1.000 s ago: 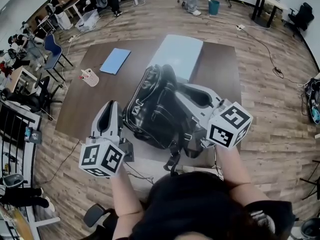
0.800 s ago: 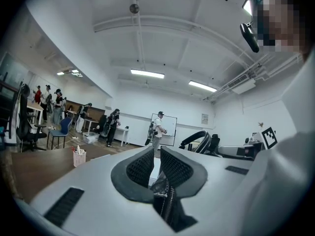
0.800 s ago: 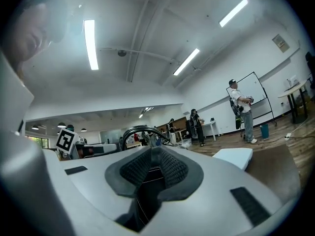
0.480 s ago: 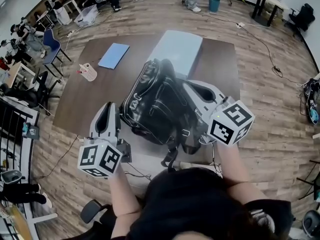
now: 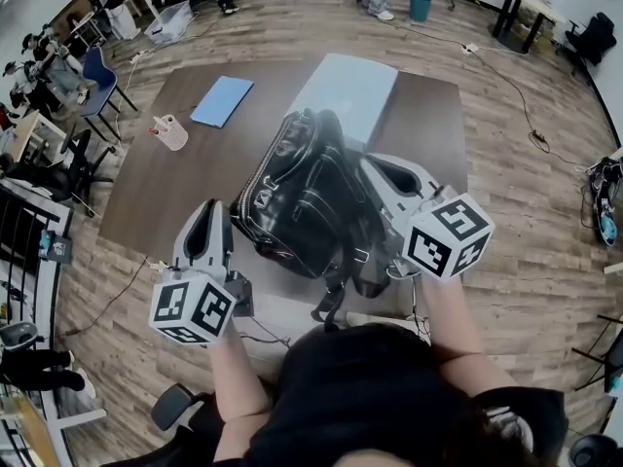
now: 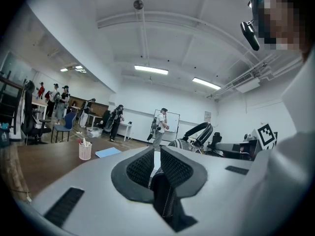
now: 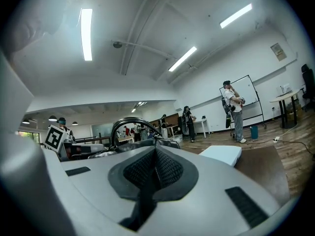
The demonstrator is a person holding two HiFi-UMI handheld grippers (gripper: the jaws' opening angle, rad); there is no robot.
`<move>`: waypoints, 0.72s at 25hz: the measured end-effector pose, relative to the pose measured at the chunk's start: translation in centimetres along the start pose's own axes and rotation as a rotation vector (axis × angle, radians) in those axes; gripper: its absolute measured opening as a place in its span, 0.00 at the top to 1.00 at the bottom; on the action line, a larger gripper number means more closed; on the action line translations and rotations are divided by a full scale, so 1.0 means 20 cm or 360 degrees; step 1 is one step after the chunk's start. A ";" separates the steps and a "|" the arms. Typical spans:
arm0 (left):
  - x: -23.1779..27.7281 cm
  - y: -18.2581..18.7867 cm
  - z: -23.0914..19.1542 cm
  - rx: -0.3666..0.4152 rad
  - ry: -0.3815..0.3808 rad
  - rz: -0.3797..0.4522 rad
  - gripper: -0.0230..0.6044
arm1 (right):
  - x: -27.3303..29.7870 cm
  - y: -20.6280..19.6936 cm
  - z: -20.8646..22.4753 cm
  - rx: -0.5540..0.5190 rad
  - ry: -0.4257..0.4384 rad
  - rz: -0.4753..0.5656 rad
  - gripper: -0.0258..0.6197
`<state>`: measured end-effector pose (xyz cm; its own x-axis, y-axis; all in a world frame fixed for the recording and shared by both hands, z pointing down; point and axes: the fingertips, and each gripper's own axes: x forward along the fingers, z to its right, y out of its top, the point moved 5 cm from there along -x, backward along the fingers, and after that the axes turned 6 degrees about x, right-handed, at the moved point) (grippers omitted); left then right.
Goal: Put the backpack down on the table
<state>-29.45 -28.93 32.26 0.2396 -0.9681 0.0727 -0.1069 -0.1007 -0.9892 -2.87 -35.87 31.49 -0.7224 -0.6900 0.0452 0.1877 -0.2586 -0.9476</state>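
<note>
The black leather backpack (image 5: 297, 197) is on the near half of the brown table (image 5: 165, 188), its loose straps (image 5: 331, 305) hanging over the front edge. My left gripper (image 5: 212, 212) is at its left side and my right gripper (image 5: 378, 171) at its right. In the left gripper view a dark stitched strap (image 6: 165, 200) sits pinched between the pads of the left gripper (image 6: 153, 156). In the right gripper view the right gripper (image 7: 155, 156) is shut on another black strap (image 7: 140, 205). The bag's arched handle (image 7: 129, 127) rises just beyond.
A pale blue box (image 5: 352, 90) lies on the table behind the bag. A blue folder (image 5: 222, 100) and a pen cup (image 5: 172, 131) are at the far left. Chairs and people stand around the room; cables run over the wooden floor.
The backpack has shifted slightly toward the table's far side and stands a little more upright. Both grippers stay at its sides, the left one a touch lower.
</note>
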 end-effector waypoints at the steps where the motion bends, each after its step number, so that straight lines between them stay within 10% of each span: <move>1: 0.00 0.00 0.00 0.0000 -0.0003 0.0000 0.90 | 0.00 0.00 0.00 0.0002 -0.0004 -0.0001 0.93; 18: -0.02 -0.02 -0.03 -0.0004 -0.0014 -0.0007 0.90 | 0.04 -0.01 -0.02 0.0017 -0.0001 -0.0010 0.93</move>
<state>-30.06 -28.62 32.66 0.2489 -0.9655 0.0761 -0.1083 -0.1058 -0.9885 -3.83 -36.15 31.50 -0.7232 -0.6887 0.0516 0.1901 -0.2703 -0.9438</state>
